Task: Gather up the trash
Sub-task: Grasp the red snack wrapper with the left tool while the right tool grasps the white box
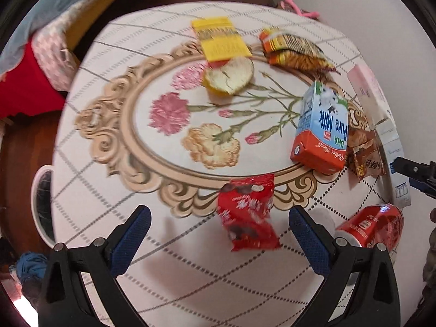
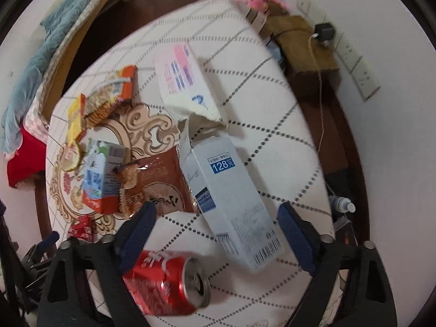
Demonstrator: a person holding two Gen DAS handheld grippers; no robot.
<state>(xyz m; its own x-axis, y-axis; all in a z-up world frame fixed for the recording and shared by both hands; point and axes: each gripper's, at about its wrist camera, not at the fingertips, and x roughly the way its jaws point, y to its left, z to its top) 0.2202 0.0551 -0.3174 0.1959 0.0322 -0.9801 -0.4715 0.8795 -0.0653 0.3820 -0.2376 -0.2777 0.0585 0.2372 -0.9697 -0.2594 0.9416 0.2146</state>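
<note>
Trash lies on a round table with a flowered cloth (image 1: 114, 147). My left gripper (image 1: 219, 234) is open, its jaws on either side of a red snack wrapper (image 1: 246, 212). A milk carton (image 1: 321, 130), a crushed red can (image 1: 373, 226), a yellow packet (image 1: 220, 39), an orange noodle packet (image 1: 294, 50) and a round peel-like scrap (image 1: 231, 76) lie beyond. My right gripper (image 2: 215, 234) is open above a white-blue box (image 2: 231, 199). The red can (image 2: 166, 283) lies under its left finger. A brown wrapper (image 2: 163, 182) and a torn pink-white box (image 2: 182, 79) lie further out.
A white bin rim (image 1: 42, 204) shows at the table's left edge. A bed with a red and blue cover (image 1: 32, 62) stands behind. Wall sockets with a charger (image 2: 324, 32) and a wooden stand (image 2: 299, 35) are at the right. A small bottle (image 2: 342, 204) lies on the floor.
</note>
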